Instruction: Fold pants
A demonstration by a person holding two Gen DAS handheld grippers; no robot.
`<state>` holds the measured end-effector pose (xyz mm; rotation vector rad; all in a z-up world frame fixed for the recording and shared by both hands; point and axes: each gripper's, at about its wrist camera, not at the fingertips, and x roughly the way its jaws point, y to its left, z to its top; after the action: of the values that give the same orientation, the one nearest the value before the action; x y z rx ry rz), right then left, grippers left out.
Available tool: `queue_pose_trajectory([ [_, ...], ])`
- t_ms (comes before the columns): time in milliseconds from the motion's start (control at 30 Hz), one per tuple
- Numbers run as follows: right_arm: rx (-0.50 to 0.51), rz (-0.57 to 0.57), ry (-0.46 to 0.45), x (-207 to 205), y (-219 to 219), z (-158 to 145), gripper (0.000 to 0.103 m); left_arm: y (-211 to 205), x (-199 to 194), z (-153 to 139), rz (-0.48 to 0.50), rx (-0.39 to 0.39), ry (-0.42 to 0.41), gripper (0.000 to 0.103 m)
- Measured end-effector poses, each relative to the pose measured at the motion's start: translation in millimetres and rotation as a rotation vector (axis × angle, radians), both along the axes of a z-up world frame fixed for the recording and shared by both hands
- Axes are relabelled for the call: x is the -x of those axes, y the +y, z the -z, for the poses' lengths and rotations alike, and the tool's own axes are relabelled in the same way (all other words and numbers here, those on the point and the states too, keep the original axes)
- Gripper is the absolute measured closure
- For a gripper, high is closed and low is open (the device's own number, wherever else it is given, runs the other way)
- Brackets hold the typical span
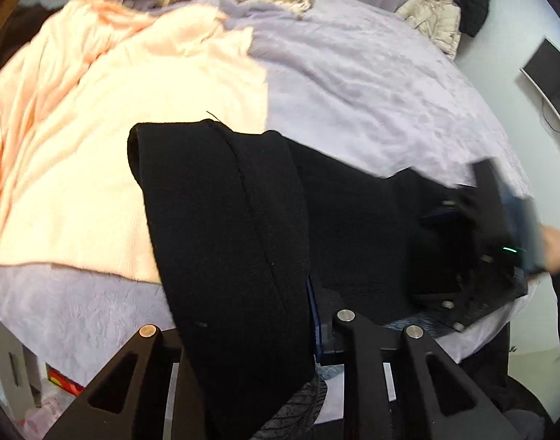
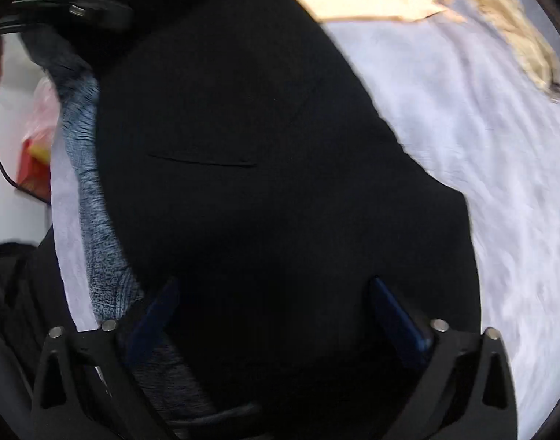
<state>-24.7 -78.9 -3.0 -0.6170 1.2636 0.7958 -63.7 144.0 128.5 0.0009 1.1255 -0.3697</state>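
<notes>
Your left gripper (image 1: 243,333) pinches a lifted leg of the black woven pants (image 1: 225,220) for folding over the lavender fleece bedspread (image 1: 371,91); your right gripper (image 2: 276,315) stands wide, straddling the fabric.

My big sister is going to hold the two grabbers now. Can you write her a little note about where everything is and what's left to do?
Left gripper: a folded leg of the black pants drapes over it; the cloth hides whether it is shut.
Right gripper: fingers spread wide, open, the pants lying between them.
The pants lie on the lilac blanket, partly over a peach garment.
Done: one leg looks doubled over.
Left: probably lay it flat, smooth it, then fold again.
</notes>
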Motion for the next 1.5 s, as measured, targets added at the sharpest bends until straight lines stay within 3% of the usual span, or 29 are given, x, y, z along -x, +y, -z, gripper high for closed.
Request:
queue_pose_trajectory([
  [100, 0.024, -0.137, -0.016, -1.9, 14.1, 4.3, 0.000, -25.4, 17.8, -36.5, 0.051, 0.009, -0.072, 0.078],
  [233, 0.050, -0.146, -0.079, 3.9, 23.7, -9.1, 0.000, -64.1, 32.4, -65.5, 0.099, -0.064, -0.119, 0.078],
  [333, -0.105, -0.057, -0.145, 15.7, -9.2, -47.2, 0.000, -84.8, 30.2, -77.0, 0.112, -0.070, -0.121, 0.078],
  [433, -0.252, 0.047, -0.215, 42.3, -69.1, -84.1, 0.000, -112.6, 26.4, -85.7, 0.166, -0.065, -0.121, 0.079],
  [467, -0.269, 0.074, -0.228, 51.0, -87.1, -89.7, 0.000, -147.9, 23.3, -79.5, 0.193, -0.068, -0.121, 0.079],
  [533, -0.269, 0.123, -0.245, 66.8, -126.2, -93.4, 0.000, -175.0, 31.9, -81.0, 0.252, -0.085, -0.122, 0.079],
  [667, -0.188, 0.218, -0.258, 107.1, -177.5, -71.2, 0.000, -251.6, 39.1, -71.4, 0.371, -0.129, -0.094, 0.079],
  [767, -0.206, 0.276, -0.247, 124.3, -200.5, -53.9, 0.000, -306.5, 30.3, -43.0, 0.447, -0.146, -0.032, 0.079],
  [900, -0.289, 0.321, -0.290, 146.4, -221.2, -55.6, 0.000, -361.3, 28.7, 1.5, 0.472, -0.223, 0.020, 0.079],
  [1067, -0.319, 0.382, -0.271, 151.4, -252.3, -51.0, 0.000, -386.4, 29.4, 25.9, 0.470, -0.269, 0.039, 0.079],
  [1300, -0.378, 0.484, -0.270, 150.3, -271.6, -59.1, 0.000, -408.4, 56.9, -17.6, 0.518, -0.221, -0.040, 0.079],
  [1467, -0.378, 0.560, -0.279, 154.6, -292.1, -56.0, 0.000, -435.1, 52.7, 36.1, 0.532, -0.243, 0.060, 0.079],
  [1500, -0.379, 0.572, -0.280, 156.6, -294.0, -56.1, 0.000, -437.4, 52.7, 40.3, 0.529, -0.239, 0.049, 0.079],
])
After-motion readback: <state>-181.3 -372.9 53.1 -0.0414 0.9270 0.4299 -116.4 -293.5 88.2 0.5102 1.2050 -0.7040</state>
